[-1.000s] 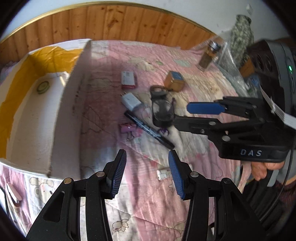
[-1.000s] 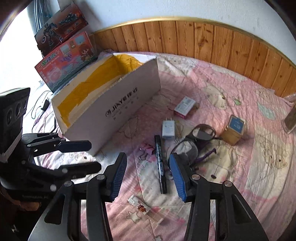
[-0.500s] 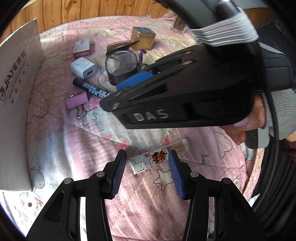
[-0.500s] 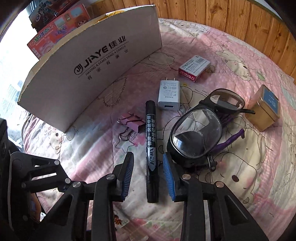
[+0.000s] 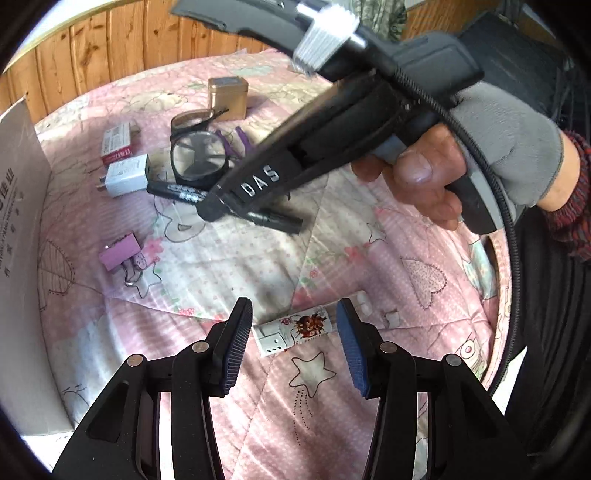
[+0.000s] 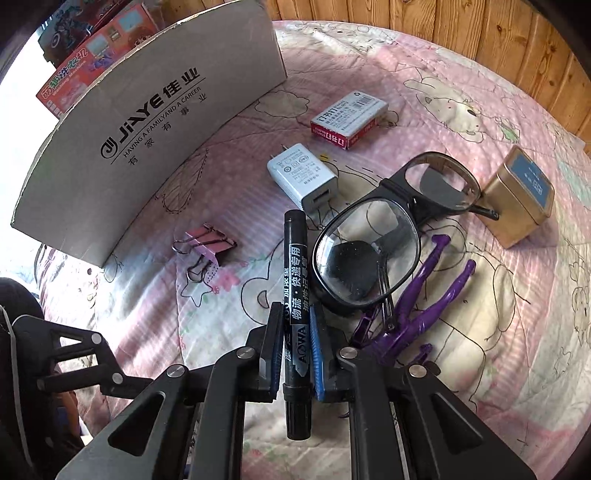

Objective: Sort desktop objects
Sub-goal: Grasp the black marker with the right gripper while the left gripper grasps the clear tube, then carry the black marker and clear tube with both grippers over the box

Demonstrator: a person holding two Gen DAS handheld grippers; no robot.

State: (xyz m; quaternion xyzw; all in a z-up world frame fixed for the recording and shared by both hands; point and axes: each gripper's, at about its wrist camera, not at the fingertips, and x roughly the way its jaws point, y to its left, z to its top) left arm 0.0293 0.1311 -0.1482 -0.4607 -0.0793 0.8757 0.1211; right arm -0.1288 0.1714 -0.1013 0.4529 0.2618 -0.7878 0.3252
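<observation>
My right gripper (image 6: 294, 345) is shut on a black marker (image 6: 294, 280) that lies on the pink quilt. The marker also shows in the left wrist view (image 5: 177, 192), partly hidden by the right gripper's body. My left gripper (image 5: 293, 341) is open, its jaws on either side of a small white lighter with a red picture (image 5: 295, 330) on the quilt. A white cardboard box (image 6: 147, 122) stands at the left; its wall shows in the left wrist view (image 5: 18, 221).
On the quilt lie black glasses (image 6: 388, 236), a white charger (image 6: 303, 177), a red-and-white small box (image 6: 347, 120), a pink binder clip (image 6: 208, 243), a gold tin (image 6: 521, 201) and a purple plastic clip (image 6: 417, 314). Wooden panelling (image 6: 443, 29) runs behind.
My right gripper dropped down and closed on the black marker. My left gripper moved forward so the lighter sits between its open jaws.
</observation>
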